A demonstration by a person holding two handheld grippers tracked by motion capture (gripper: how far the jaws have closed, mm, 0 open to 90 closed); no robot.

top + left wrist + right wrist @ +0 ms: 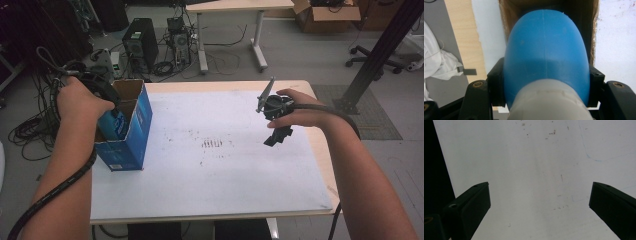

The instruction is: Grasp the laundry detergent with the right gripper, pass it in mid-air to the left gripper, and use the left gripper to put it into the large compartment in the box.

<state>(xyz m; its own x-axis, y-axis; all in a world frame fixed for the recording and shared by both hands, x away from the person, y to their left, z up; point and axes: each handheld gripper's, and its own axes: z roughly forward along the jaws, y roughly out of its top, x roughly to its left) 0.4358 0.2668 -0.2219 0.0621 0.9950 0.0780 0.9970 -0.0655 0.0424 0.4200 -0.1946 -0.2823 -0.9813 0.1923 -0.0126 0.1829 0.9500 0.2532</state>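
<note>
- The open-topped blue carton [131,131] stands near the worktop's [210,200] left edge; a blue bottle [546,50] hangs partly inside its mouth.
- The left claw [102,95] is clamped on the blue bottle, its jaws pressing both sides.
- The right claw [539,202] hovers above the worktop's right half, jaws wide apart with nothing between them.

From above the near edge we look forward and down over the whole surface [210,170], with the blue box [131,131] at its left and the floor beyond the far side. Riding the left tongs [546,82], we sit very close above that same box's [509,15] open top, looking down into it. From the right tongs [539,202] we face the white sheet [534,170] closely, the same sheet seen from above.
</note>
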